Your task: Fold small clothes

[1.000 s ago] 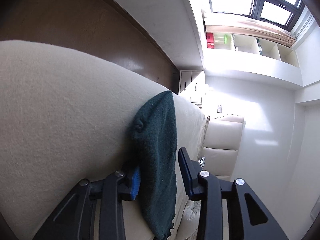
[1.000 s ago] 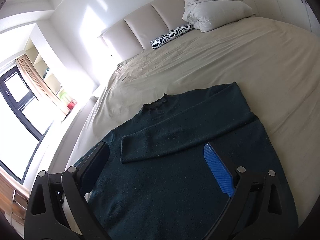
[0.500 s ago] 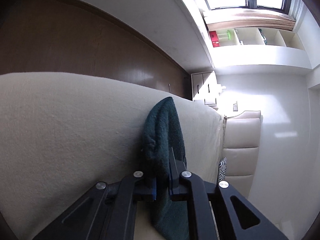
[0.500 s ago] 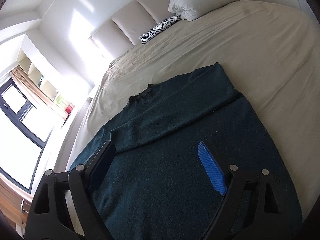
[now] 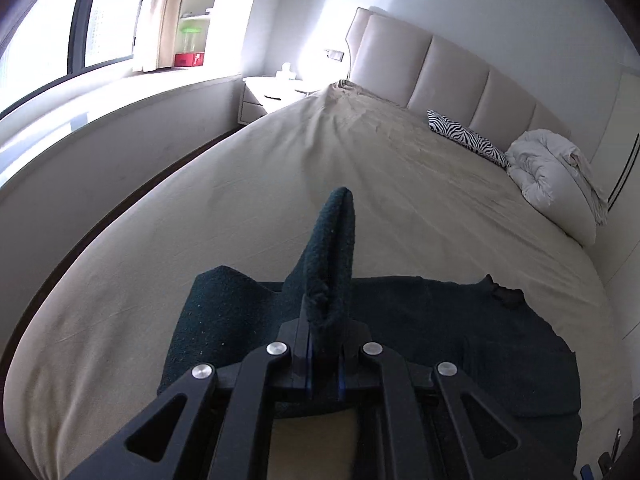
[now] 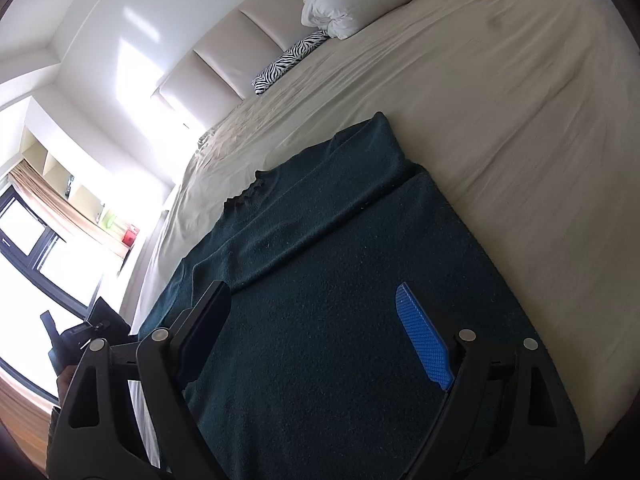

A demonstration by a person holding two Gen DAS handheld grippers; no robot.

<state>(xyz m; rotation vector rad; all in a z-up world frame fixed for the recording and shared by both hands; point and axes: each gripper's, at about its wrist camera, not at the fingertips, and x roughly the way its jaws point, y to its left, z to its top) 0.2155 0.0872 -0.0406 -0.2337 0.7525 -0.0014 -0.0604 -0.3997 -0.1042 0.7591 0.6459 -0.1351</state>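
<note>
- Fingers of the left gripper [image 5: 322, 354] are clamped on a fold of the dark green sweater [image 5: 400, 332]; the pinched cloth, which looks like a sleeve end, stands up from between them in a narrow peak.
- Fingers of the right gripper [image 6: 312, 332] stand wide apart above the sweater's [image 6: 340, 300] body with nothing pressed between them; its jaws narrowed a little in the last second and then held.
- One right finger carries a blue ribbed pad [image 6: 424, 340]; the other finger [image 6: 208, 320] shows its black back.
- In the right wrist view the sweater lies flat on the bed [image 6: 480, 100], near its close edge, with the frilled collar [image 6: 244, 196] pointing toward the headboard [image 6: 224, 52].
- One sleeve [image 6: 320, 216] is folded across the chest, running slantwise from the far shoulder to a cuff near the black finger.
- In the left wrist view the rest of the sweater spreads out beneath and to the right of the raised fold, on the beige bed sheet [image 5: 240, 200].
- At the head of the bed lie a zebra-print pillow [image 5: 464, 136] and, just beside it, a bundled white duvet [image 5: 552, 184].
- A white nightstand [image 5: 272, 96] stands beside the bed, below the window [image 5: 80, 20].
- At the left edge of the right wrist view, part of the left gripper's black body [image 6: 84, 332] shows, with a hand [image 6: 66, 384] under it.
</note>
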